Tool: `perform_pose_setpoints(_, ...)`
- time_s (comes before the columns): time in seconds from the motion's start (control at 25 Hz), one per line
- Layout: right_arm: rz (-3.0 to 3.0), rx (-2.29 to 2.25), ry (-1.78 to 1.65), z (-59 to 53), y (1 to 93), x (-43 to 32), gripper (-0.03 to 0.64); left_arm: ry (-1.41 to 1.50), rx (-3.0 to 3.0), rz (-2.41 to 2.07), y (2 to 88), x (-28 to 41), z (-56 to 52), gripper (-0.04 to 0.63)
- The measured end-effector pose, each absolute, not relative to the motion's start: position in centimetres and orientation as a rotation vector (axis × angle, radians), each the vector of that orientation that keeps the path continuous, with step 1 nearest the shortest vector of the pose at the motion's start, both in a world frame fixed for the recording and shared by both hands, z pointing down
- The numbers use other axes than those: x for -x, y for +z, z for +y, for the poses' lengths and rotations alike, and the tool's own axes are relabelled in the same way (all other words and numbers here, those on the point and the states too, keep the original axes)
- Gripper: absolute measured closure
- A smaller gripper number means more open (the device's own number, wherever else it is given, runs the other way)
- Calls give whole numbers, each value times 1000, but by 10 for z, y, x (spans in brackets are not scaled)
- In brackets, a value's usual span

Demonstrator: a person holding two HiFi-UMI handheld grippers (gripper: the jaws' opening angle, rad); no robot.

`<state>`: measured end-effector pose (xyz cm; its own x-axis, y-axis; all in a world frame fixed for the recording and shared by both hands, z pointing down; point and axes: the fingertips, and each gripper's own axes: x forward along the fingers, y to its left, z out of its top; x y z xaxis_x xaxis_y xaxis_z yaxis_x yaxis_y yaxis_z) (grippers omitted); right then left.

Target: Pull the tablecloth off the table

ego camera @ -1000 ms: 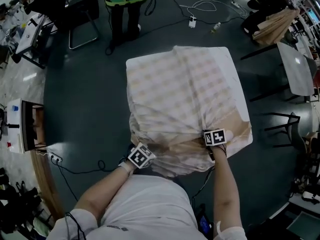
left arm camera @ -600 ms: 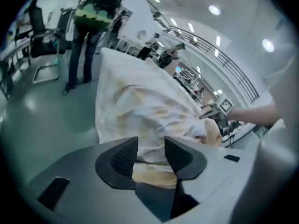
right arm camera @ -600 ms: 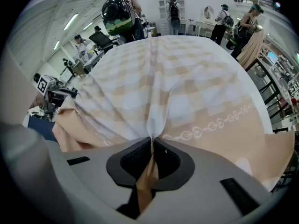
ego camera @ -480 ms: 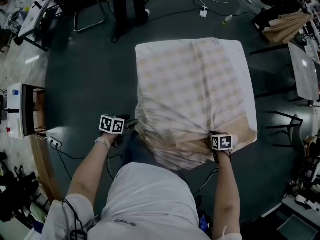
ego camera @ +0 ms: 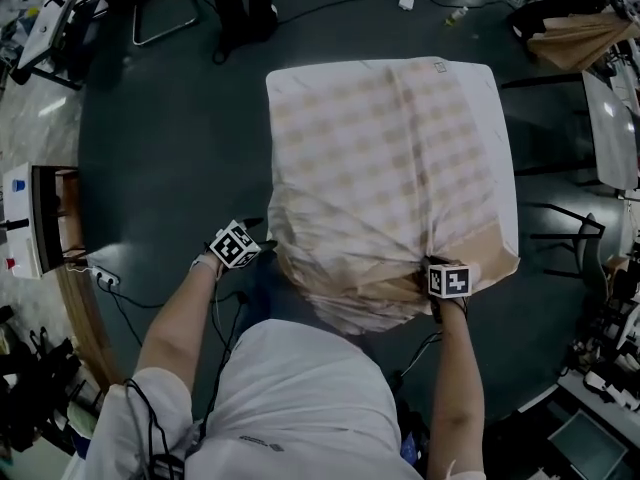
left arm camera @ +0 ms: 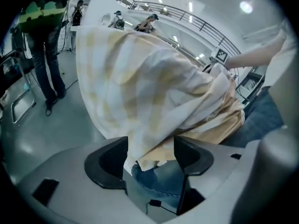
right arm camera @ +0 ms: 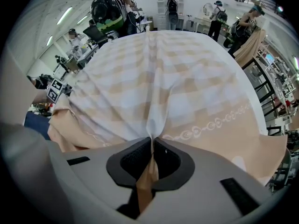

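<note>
Checked tablecloth [ego camera: 390, 168] still mostly spread, near edge bunched; right tongs [right arm camera: 152, 160] pinch it, left tongs [left arm camera: 149, 155], just opened wide, straddle its hem loosely.

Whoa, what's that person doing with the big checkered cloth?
A person with a gripper in each hand is pulling the tablecloth off a table hidden beneath it. The right gripper is shut on a pinch of it at the near edge. The left gripper has jaws that have just been opening; the hanging edge sits between them, unsqueezed. The cloth is bunched toward the person but covers the top.
</note>
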<state>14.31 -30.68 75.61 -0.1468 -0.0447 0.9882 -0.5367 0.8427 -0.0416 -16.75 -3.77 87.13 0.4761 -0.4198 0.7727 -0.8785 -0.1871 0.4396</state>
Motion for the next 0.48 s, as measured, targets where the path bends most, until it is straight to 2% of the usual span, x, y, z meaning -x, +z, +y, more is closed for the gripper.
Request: perform_pose_setpoints(0.48, -1644, -511, 493, -307, 754, -149, 578, 779, -2009, -885, 890, 130, -79, 320)
